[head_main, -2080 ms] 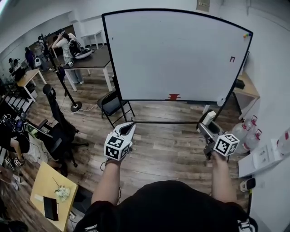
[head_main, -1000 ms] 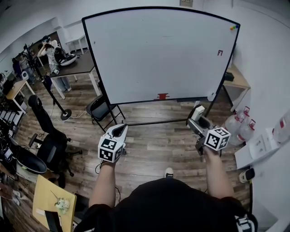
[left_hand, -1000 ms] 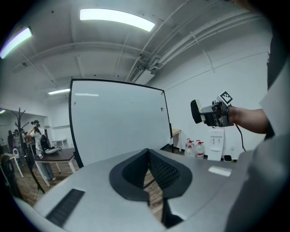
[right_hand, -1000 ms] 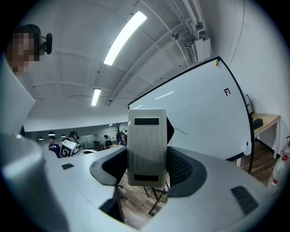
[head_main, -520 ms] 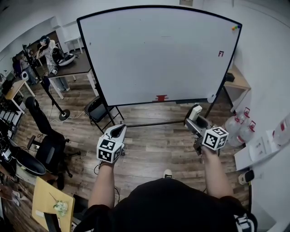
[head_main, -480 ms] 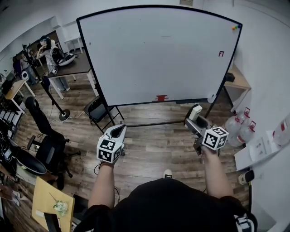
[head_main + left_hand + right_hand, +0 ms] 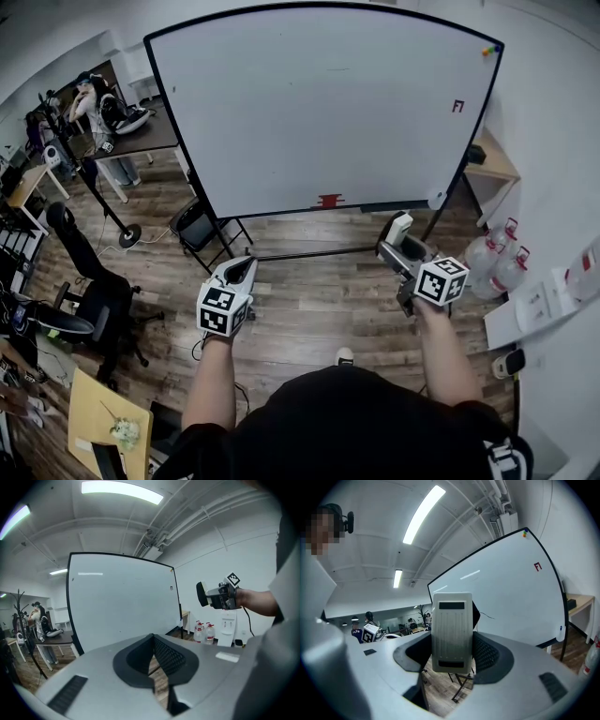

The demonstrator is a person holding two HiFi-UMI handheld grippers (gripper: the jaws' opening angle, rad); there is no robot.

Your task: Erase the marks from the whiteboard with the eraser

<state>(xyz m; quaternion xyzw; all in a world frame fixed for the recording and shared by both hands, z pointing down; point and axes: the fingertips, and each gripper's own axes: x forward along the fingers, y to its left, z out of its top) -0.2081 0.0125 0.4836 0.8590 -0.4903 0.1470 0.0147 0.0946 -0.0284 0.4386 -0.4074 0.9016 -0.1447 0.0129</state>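
Note:
A large whiteboard [image 7: 319, 103] on a stand faces me, with a small red mark [image 7: 457, 106] near its upper right and a red item [image 7: 328, 201] on its bottom rail. My right gripper [image 7: 397, 234] is shut on a white eraser [image 7: 400, 227], held upright some way short of the board. In the right gripper view the eraser [image 7: 451, 630] stands between the jaws, and the mark [image 7: 538, 566] lies up to the right. My left gripper [image 7: 246, 266] hangs at the left, shut and empty, its pads [image 7: 161, 651] meeting. The left gripper view shows the whiteboard [image 7: 122, 606] ahead.
A folding chair [image 7: 200, 228] sits by the board's left leg. An office chair [image 7: 89, 300] and a dark desk [image 7: 150, 131] with a person are at the left. Water bottles [image 7: 497, 258] and a wooden side table [image 7: 489, 164] are at the right. A yellow table [image 7: 103, 412] lies near left.
The whiteboard has grown larger and shifted left in view, as I have stepped nearer. Both grippers keep their pose; the right one still holds the eraser.

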